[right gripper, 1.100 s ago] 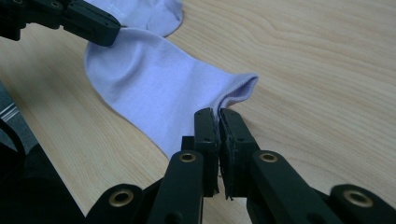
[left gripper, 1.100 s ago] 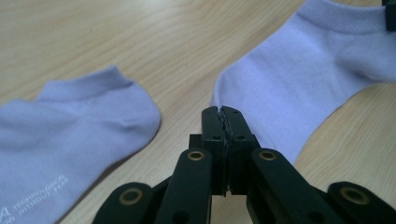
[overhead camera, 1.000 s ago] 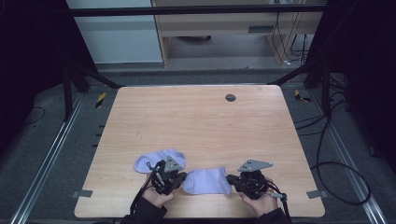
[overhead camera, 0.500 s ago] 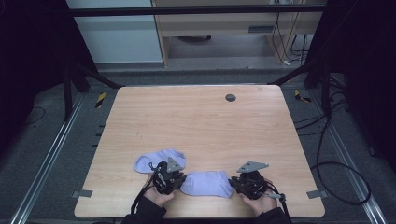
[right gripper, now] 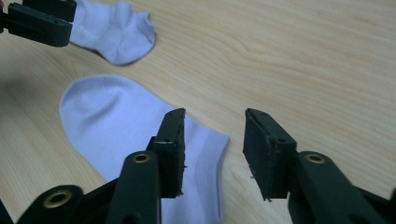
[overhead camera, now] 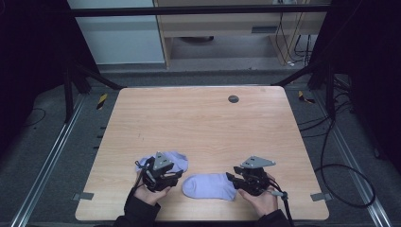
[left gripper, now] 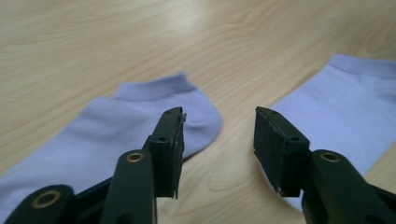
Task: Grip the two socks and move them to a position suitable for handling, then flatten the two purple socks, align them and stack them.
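Lying flat on the wooden table point(overhead camera: 208, 127) are two lilac ankle socks: the near sock point(overhead camera: 209, 186) sits between two grippers, the far sock point(overhead camera: 176, 159) just behind the left gripper point(overhead camera: 176, 175). Both the left gripper and the right gripper point(overhead camera: 230, 178) stand with jaws parted, holding nothing. Since half a second ago the right gripper has let go of the near sock and drawn back slightly.

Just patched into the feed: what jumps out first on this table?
Two pale lilac socks at the near edge of the wooden table: the near sock lies flat between both hands, the second sock beyond the left gripper. The left gripper and right gripper flank the near sock, jaws open, holding nothing.
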Demonstrator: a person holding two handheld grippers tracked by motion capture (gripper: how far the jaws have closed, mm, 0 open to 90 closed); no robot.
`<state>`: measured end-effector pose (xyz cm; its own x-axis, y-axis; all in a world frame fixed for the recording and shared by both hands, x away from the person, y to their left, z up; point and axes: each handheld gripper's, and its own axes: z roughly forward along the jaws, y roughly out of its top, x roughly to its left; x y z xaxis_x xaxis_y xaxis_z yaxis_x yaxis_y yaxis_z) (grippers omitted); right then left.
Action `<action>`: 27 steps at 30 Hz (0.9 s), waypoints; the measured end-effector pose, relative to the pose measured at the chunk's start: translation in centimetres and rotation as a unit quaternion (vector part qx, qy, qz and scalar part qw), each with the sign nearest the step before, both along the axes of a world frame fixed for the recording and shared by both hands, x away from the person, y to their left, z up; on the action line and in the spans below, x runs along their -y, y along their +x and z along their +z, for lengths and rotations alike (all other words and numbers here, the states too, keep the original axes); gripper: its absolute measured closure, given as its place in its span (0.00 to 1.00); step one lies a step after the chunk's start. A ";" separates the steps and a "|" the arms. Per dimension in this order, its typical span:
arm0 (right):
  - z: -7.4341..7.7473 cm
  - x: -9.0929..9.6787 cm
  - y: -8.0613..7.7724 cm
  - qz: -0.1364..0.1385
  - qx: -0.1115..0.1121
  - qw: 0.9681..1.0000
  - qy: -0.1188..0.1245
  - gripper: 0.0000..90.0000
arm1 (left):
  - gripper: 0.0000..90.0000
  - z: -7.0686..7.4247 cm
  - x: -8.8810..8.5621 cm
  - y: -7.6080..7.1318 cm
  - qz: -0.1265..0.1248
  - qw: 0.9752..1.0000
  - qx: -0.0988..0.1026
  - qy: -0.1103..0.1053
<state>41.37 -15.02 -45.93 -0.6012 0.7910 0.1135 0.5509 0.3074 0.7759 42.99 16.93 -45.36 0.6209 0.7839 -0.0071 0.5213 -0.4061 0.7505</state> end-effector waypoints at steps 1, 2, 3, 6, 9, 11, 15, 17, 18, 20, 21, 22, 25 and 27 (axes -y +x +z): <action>0.1 -0.3 0.1 -0.001 0.003 1.000 0.003 0.63 | 0.56 0.0 0.0 0.0 0.000 1.000 0.000 0.000; 0.3 -0.7 0.3 -0.001 0.007 1.000 0.007 0.62 | 0.55 0.2 -0.9 0.3 0.012 1.000 0.006 -0.001; 0.5 -0.9 0.4 0.000 0.010 1.000 0.008 0.61 | 0.54 0.3 -1.4 0.4 0.019 1.000 0.010 -0.005; 0.9 -2.1 0.9 0.002 0.015 1.000 0.021 0.57 | 0.53 0.5 -3.1 0.8 0.038 0.999 0.015 -0.011; 1.2 -3.3 1.3 0.002 0.017 0.999 0.028 0.54 | 0.52 0.6 -4.6 1.0 0.054 0.998 0.018 -0.015; 1.4 -4.2 1.7 0.005 0.017 0.999 0.032 0.52 | 0.50 0.5 -5.6 1.2 0.062 0.998 0.020 -0.015; 1.6 -5.8 2.4 0.007 0.019 0.999 0.034 0.48 | 0.50 0.3 -7.2 1.4 0.078 0.997 0.018 -0.016; 1.6 -6.8 2.8 0.008 0.019 0.999 0.032 0.47 | 0.49 0.1 -7.9 1.5 0.087 0.996 0.018 -0.016; 1.6 -6.8 2.8 0.008 0.019 0.999 0.032 0.47 | 0.49 0.1 -7.9 1.5 0.087 0.996 0.018 -0.016; 1.4 -8.0 3.4 0.009 0.015 0.999 0.034 0.46 | 0.49 0.0 -9.0 1.8 0.098 0.995 0.017 -0.017; 1.4 -8.4 3.6 0.008 0.014 0.999 0.033 0.46 | 0.49 -0.1 -9.3 1.8 0.102 0.994 0.017 -0.018; 1.3 -8.8 3.8 0.009 0.013 0.999 0.035 0.46 | 0.49 -0.2 -9.6 1.9 0.106 0.994 0.017 -0.017; 1.1 -10.0 4.4 0.007 0.012 0.999 0.033 0.47 | 0.49 -0.5 -10.5 2.1 0.117 0.993 0.017 -0.014; 0.9 -10.7 5.0 0.006 0.010 0.999 0.036 0.48 | 0.49 -0.7 -11.0 2.3 0.124 0.992 0.016 -0.011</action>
<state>46.34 -4.30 -45.06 -0.6134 0.7738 0.1580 0.5318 0.2568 0.8070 45.28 27.96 -46.02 0.4092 0.9124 -0.0099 0.5796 -0.2516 0.7751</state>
